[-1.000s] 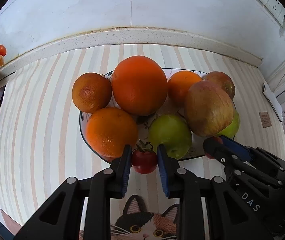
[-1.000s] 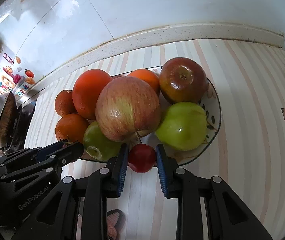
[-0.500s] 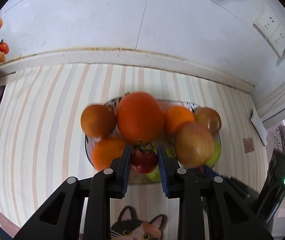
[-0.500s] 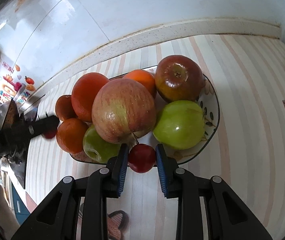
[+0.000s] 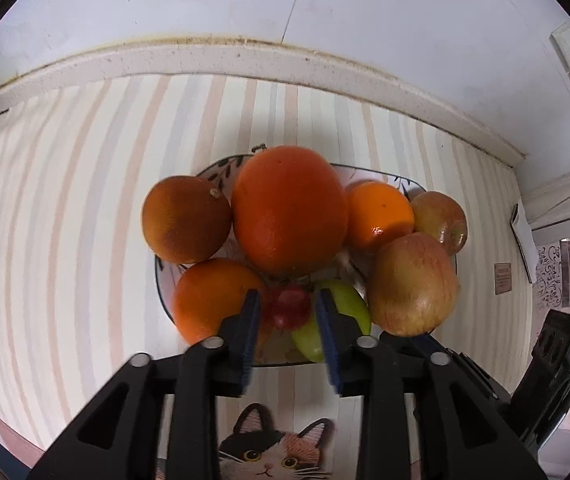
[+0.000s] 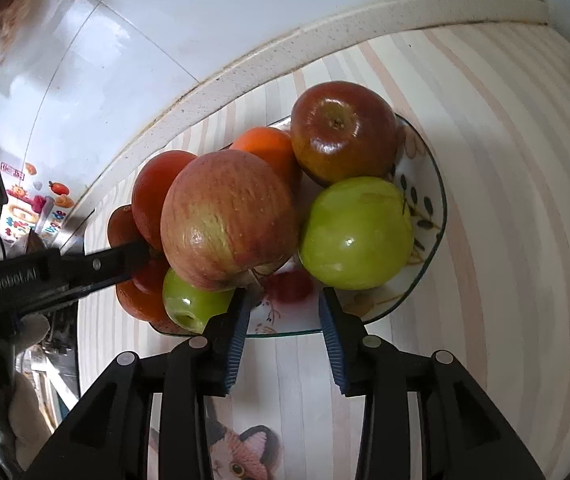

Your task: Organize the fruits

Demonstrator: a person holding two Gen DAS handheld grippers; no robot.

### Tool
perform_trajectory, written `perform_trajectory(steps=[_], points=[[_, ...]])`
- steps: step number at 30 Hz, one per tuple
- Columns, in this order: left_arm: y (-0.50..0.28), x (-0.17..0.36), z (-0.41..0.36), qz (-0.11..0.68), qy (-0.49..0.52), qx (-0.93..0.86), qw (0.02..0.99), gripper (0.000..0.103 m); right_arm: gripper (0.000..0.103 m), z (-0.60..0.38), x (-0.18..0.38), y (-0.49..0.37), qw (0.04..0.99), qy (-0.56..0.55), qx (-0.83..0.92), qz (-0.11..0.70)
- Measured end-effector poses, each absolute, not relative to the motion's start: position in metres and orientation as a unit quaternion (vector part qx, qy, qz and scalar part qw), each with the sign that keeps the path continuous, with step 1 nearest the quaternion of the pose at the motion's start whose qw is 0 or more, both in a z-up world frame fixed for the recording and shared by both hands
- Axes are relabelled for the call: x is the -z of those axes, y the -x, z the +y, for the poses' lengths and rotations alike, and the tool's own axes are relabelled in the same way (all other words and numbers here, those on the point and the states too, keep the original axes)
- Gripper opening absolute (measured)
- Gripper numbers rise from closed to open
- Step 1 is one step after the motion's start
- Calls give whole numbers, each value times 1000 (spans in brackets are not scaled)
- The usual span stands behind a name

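1. Both small red fruits were pinched between the fingers a second ago; now both pairs of fingers are spreading and each fruit sits blurred in the gap, with no pad pressing on it.
2. Left gripper (image 5: 288,312): fingers (image 5: 247,330) opening, blue pads clear of the small red tomato (image 5: 290,306), which shows over the near part of the plate (image 5: 221,170), between the near orange (image 5: 211,300) and a green apple (image 5: 343,320).
3. Right gripper (image 6: 283,312): fingers (image 6: 335,334) opening, a second small red tomato (image 6: 289,286) blurred between them on the plate floor, near the plate's near rim (image 6: 437,236).
4. Plate sits on the striped surface (image 5: 65,240), close to the far wall edge.
5. Left view pile: big orange (image 5: 289,210) in the middle, darker orange (image 5: 185,220) to its left, smaller orange (image 5: 379,216) to its right, red-yellow apple (image 5: 413,284) near right, another apple (image 5: 441,222) far right.
6. Right view: large red-yellow apple (image 6: 229,220) on top of the pile, dark red apple (image 6: 343,132) far, big green apple (image 6: 357,232) right, smaller green apple (image 6: 195,304) near left just beside the left finger.
7. Left gripper's black body enters the right view from the left (image 6: 45,276), its tip at the oranges; whether it touches them is unclear.
8. Cat-print mat (image 5: 269,448) lies on the surface near the cameras.
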State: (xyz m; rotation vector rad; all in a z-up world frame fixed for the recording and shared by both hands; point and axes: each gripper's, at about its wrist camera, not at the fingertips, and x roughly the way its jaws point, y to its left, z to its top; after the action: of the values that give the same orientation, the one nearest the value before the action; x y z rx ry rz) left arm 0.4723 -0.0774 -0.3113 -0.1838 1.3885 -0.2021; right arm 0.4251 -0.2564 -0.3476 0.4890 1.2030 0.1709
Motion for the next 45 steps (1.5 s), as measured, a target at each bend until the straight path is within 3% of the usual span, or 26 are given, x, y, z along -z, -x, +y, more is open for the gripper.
perform_trajectory(steps=[2, 3, 4, 5, 6, 16, 26, 45], points=[[-470, 306, -75, 634, 74, 87, 765, 87, 49, -257, 346, -424, 792, -229, -75, 561], [-468, 303, -74, 632, 68, 81, 768, 91, 52, -258, 344, -424, 793, -226, -72, 562], [-465, 300, -72, 628, 62, 75, 772, 91, 64, -258, 341, -423, 793, -225, -70, 562], [-463, 298, -70, 625, 59, 72, 775, 91, 93, -260, 337, -421, 791, -229, -66, 564], [-460, 295, -68, 624, 56, 69, 776, 91, 100, -262, 334, -419, 790, -231, -63, 564], [-422, 281, -62, 607, 12, 31, 794, 91, 100, -263, 281, -398, 830, -114, -13, 546], [-388, 256, -65, 582, 6, 22, 813, 91, 100, -260, 244, -373, 850, -76, -17, 521], [-243, 132, -45, 485, -8, 37, 874, 91, 101, -239, 111, -218, 895, -59, -11, 442]])
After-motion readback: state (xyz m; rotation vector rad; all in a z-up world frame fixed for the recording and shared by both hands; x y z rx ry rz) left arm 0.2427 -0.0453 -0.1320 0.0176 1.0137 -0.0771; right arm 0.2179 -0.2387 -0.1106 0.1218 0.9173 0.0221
